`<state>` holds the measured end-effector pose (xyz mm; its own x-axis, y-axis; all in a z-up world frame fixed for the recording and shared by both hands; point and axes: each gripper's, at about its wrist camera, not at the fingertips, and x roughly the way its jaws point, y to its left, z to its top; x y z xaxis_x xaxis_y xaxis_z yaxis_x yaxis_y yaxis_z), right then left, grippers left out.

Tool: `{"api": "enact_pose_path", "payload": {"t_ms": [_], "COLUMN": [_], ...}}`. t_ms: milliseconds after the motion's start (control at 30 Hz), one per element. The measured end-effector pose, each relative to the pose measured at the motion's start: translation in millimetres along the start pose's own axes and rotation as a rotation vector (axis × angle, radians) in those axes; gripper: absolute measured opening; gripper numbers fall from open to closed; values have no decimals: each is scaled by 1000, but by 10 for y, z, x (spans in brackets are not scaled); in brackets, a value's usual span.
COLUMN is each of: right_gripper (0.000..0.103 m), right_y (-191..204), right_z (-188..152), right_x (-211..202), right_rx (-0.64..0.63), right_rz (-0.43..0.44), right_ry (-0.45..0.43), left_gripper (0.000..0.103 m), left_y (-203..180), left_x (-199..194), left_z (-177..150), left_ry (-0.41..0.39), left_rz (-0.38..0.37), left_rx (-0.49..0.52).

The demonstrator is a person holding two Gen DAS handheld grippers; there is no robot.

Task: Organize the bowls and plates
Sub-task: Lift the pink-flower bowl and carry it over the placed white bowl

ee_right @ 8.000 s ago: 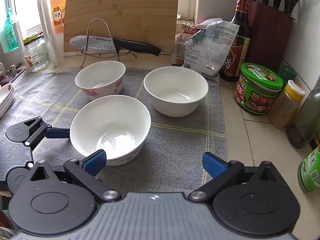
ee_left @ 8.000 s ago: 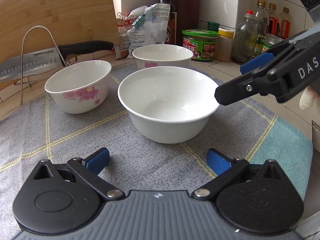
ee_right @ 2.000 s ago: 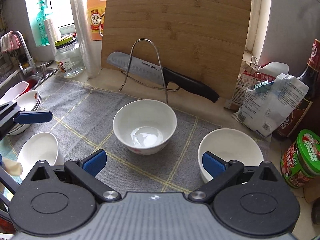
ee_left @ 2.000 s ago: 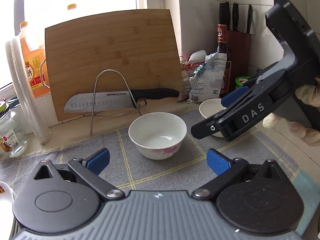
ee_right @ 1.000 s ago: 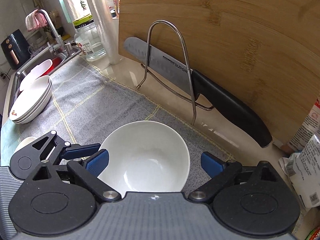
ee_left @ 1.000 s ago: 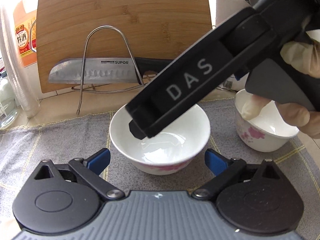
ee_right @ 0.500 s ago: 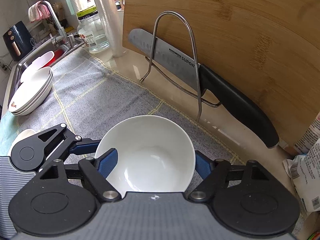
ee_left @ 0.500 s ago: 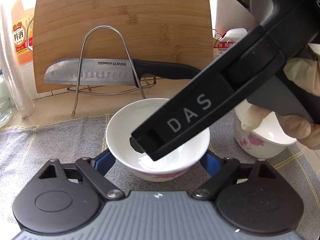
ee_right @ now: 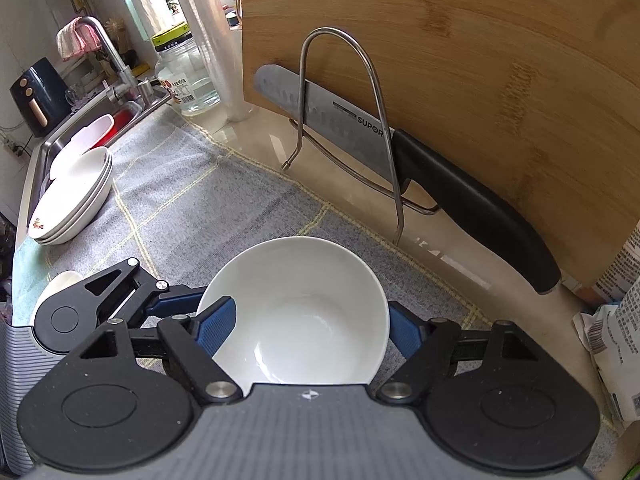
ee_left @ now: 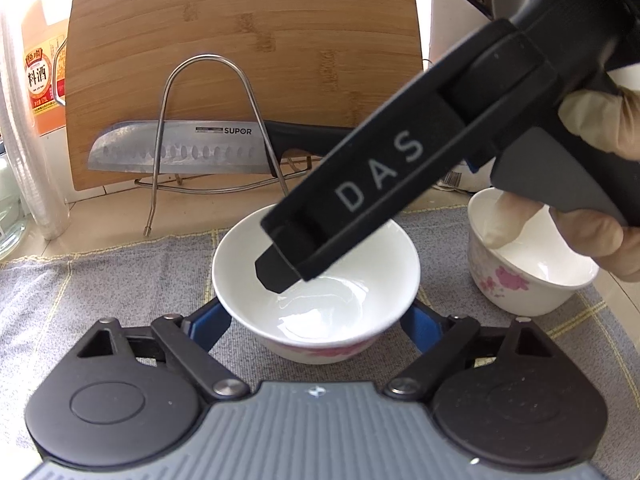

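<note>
On the grey checked mat, before a bamboo board and a knife marked SUPOR, the flowered bowl is clamped by both grippers. The left gripper jaws have just been closing onto its sides; the right gripper, marked DAS, is pinched on it too. The second bowl is partly hidden by a hand.

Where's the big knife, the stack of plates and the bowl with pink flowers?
knife (ee_right: 320,108): right wrist view, on the blade.
stack of plates (ee_right: 72,200): right wrist view, on the top plate's inside.
flowered bowl (ee_left: 508,284): left wrist view, on its flowered side.
</note>
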<state>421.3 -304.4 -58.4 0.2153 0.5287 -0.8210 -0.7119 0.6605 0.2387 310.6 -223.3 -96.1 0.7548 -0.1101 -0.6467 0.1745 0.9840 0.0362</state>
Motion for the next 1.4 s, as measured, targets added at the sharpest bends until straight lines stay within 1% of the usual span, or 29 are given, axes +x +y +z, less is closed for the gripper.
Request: {"api": "enact_pose_path", "payload": {"t_ms": [100, 433, 667, 1000, 1200, 1400], "right_gripper": [85, 85, 85, 85, 85, 85], "right_y": [18, 52, 142, 504, 809, 1151], "right_z": [10, -18, -77, -205, -264, -310], "right_x": [9, -31, -159, -452, -629, -696], "right_rx": [-5, 4, 3, -10, -10, -13], "right_rz": [-8, -15, -14, 0, 8, 4], "right_ry": [5, -5, -22, -66, -101, -114], "left_gripper": [92, 91, 91, 91, 91, 91], "left_y": [-19, -35, -60, -41, 72, 258], "left_x": [-6, -42, -197, -681, -1004, -1313], "left_z": [-7, -1, -3, -46, -93, -200], "left_ry": [-5, 3, 11, 15, 11, 12], "left_rz": [8, -2, -14, -24, -32, -48], "left_rx": [9, 8, 17, 32, 47, 67]}}
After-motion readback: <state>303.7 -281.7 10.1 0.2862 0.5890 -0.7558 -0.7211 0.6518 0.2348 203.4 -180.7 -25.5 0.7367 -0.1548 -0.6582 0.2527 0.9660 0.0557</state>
